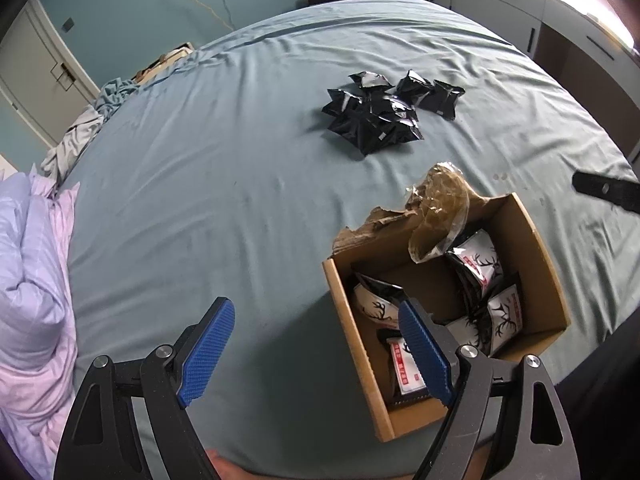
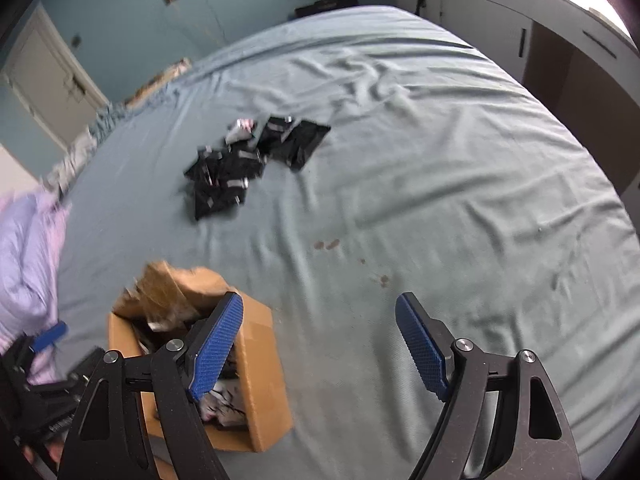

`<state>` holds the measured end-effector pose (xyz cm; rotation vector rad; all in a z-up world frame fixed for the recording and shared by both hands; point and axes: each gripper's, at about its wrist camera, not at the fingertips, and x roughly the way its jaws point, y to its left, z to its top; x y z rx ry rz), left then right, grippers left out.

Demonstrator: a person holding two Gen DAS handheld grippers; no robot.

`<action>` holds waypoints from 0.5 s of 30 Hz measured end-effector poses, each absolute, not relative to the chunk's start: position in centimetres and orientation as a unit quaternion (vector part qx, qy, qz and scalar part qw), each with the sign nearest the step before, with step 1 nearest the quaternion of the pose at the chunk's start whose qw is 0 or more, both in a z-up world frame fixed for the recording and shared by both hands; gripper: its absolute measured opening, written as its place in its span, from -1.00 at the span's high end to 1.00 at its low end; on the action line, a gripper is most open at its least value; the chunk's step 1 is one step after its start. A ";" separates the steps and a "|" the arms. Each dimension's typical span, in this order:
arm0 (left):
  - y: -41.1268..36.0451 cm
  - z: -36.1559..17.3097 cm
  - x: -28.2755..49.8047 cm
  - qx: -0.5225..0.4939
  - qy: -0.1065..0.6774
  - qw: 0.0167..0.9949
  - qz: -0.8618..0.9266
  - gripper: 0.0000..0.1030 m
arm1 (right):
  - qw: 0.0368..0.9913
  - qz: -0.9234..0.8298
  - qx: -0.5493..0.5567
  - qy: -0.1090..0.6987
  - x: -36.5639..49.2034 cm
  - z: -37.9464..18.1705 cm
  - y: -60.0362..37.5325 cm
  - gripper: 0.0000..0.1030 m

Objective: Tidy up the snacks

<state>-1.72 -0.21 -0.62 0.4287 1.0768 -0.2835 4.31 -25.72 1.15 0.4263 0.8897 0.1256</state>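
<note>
A pile of black snack packets [image 1: 376, 114] lies on the blue-grey bed sheet [image 1: 224, 168]; it also shows in the right wrist view [image 2: 248, 164]. An open cardboard box [image 1: 548, 280] nearer me holds several black-and-white packets [image 1: 480, 264] and a crumpled clear wrapper [image 1: 442, 208]. The box also shows in the right wrist view [image 2: 260, 364]. My left gripper [image 1: 316, 312] is open and empty, its right finger over the box's near left part. My right gripper [image 2: 320, 306] is open and empty, above the sheet just right of the box.
A bunched lilac duvet [image 1: 28, 312] lies at the left edge of the bed. White cabinets [image 1: 520, 8] stand beyond the bed on the right, a door [image 1: 36, 76] on the left. Small brown stains [image 2: 326, 245] mark the sheet.
</note>
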 end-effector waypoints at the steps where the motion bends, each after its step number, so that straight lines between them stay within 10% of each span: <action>1: -0.2 -0.6 -1.7 0.202 0.507 0.827 -0.133 -0.65 | 0.873 0.058 0.198 0.442 4.6 0.9 -25.6 -0.52; 15: -0.6 -0.3 -1.5 0.185 0.511 0.829 -0.134 -0.65 | 0.871 0.010 0.148 0.468 7.2 1.7 -25.0 -0.52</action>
